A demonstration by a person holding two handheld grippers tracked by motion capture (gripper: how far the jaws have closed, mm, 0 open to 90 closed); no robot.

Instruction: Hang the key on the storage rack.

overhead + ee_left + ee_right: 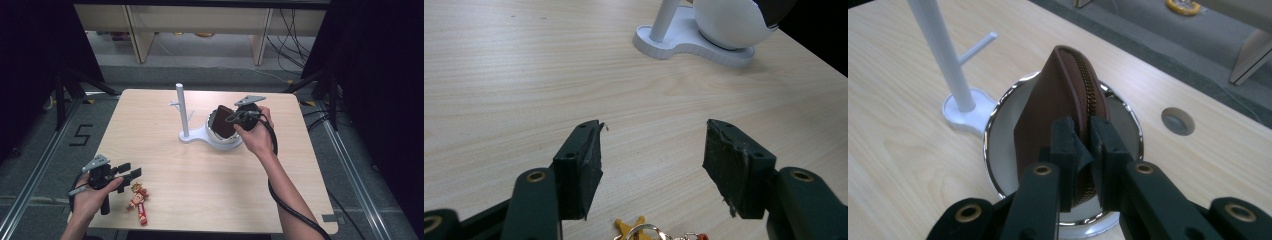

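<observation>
A brown zip wallet (223, 121) (1058, 95) stands on edge inside a white bowl (220, 141) (993, 125) with a chrome rim. The bowl is joined to a white stand with an upright post (181, 110) (940, 55). My right gripper (233, 119) (1084, 145) is shut on the wallet's zip edge, one pad on each side. My left gripper (129, 171) (651, 155) hovers open near the table's front left corner, nothing between its pads. Just beneath and behind it lies a small toy-figure keychain (139, 200) (639, 231).
The bowl (729, 25) and stand base (674, 45) sit at the far middle of the wooden table (200, 175). A round cable hole (1178, 121) lies in the tabletop beyond the bowl. Dark frames and floor surround the table.
</observation>
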